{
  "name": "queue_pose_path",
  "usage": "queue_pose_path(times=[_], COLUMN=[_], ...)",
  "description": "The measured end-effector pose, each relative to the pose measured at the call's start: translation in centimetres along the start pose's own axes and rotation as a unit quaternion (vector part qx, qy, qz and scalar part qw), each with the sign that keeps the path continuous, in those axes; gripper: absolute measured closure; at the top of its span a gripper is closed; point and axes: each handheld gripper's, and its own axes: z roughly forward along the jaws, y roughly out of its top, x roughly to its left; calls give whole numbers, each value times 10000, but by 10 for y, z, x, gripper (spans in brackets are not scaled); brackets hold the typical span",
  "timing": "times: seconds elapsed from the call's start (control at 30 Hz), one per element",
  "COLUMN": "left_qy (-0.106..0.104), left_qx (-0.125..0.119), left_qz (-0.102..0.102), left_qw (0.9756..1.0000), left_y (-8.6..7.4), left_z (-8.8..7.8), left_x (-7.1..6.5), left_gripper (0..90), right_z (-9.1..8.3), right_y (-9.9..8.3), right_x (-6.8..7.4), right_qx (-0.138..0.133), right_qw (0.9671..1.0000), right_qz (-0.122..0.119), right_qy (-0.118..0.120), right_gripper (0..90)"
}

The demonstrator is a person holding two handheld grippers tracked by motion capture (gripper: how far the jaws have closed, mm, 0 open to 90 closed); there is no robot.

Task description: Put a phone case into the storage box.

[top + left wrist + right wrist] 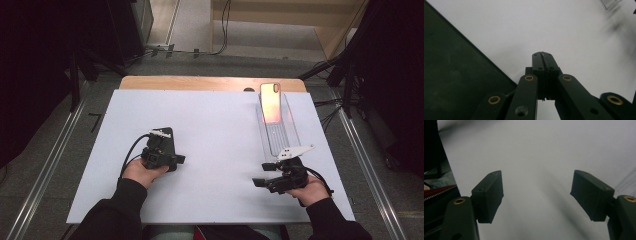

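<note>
1. While the left gripper [167,145] is sitting with its jaws pressed together and holding nothing, the right gripper [260,181] is hovering with its jaws spread wide over the white table [210,150].
2. Just beyond the right gripper, the phone case [270,102] is leaning in a clear tray [280,135].
3. Judging by that lean, a sideways reach is risking knocking the case over or skidding the light tray.

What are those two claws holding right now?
Nothing. The left gripper is shut on empty air; the right gripper is open above the table.
</note>
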Motion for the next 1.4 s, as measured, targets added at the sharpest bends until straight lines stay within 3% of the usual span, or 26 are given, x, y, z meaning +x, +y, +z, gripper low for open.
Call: queue_pose_path(times=[0.23, 0.5, 0.87, 1.27, 1.4], left_qy=[157, 255, 361, 423, 222], left_qx=[284, 383, 368, 314, 210], left_qz=[-11, 46, -48, -310, -337], left_qw=[9995, 9989, 9987, 9981, 9990], left_y=[-3, -5, -13, -20, -22], left_z=[6, 2, -14, -31, -36], left_x=[7, 10, 24, 42, 42], left_gripper=[899, 899, 886, 886, 851], right_z=[0, 0, -1, -1, 0], right_y=[0, 0, 0, 0, -1], right_x=[1, 1, 1, -2, -2], right_qx=[6, 9, -9, -27, -20], right_qw=[10000, 10000, 10000, 10000, 10000], right_qz=[8, 18, 16, 30, 29], right_qy=[19, 16, 7, 0, -7], right_gripper=[240, 240, 240, 240, 240])
